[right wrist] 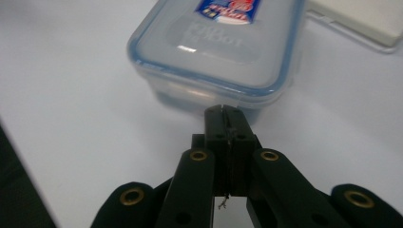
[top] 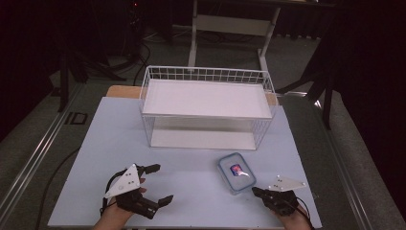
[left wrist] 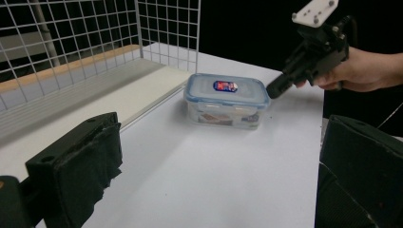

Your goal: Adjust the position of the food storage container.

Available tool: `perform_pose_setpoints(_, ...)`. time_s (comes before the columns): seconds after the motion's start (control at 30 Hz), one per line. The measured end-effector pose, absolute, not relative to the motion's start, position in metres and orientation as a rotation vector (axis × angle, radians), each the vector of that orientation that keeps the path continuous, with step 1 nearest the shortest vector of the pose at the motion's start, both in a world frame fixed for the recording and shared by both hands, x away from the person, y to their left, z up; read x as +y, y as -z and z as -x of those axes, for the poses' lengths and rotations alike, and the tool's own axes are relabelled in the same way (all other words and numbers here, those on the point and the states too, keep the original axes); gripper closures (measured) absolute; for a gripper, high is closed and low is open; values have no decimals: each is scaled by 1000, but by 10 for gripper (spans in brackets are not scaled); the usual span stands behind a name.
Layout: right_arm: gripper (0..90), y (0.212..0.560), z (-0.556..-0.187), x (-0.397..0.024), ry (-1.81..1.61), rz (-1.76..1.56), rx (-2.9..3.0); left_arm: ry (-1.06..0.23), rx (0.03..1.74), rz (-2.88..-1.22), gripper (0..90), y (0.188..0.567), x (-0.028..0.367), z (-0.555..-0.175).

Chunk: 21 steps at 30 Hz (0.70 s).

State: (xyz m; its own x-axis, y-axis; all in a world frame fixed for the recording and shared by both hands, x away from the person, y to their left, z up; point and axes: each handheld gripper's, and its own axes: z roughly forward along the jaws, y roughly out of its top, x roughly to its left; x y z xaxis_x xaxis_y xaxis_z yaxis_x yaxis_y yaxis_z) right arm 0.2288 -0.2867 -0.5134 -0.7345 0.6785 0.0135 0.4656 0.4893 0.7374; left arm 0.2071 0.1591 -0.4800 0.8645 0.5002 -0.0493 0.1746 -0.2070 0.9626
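The small clear plastic box with a blue-rimmed snap lid and a red-and-blue sticker point(top: 236, 172) sat on the pale blue tabletop point(top: 119, 143), in front of the white wire basket rack with its flat white shelf point(top: 206, 98) and just ahead of the right gripper point(top: 256, 191). That gripper's jaws were pressed together with nothing between them, tips at the box's near end, seemingly touching it; this looked like a nudge or a line-up rather than a grasp. The left gripper point(top: 160, 184) rested well apart on the left with jaws spread wide and empty, probably waiting. Something pale and brownish showed through the box's wall in the left gripper view point(left wrist: 226, 101), too blurred to name. The rack's shelf and the floor below it held nothing.
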Motion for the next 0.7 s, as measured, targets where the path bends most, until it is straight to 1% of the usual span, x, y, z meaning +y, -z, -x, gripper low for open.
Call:
perform_pose_setpoints(0.23,900,508,-245,-297,-1112,-1022,2370,-317,514,-1786,11,481,158,-208)
perform_pose_setpoints(0.33,900,509,-243,-301,-1142,-1052,2361,-322,508,-1787,11,480,158,-206)
perform_pose_setpoints(0.47,900,514,-237,-299,-1101,-1062,2385,-321,512,-1782,11,480,159,-206)
perform_pose_setpoints(0.7,900,521,-250,-294,-1061,-1102,2394,-322,507,-1784,11,480,158,-206)
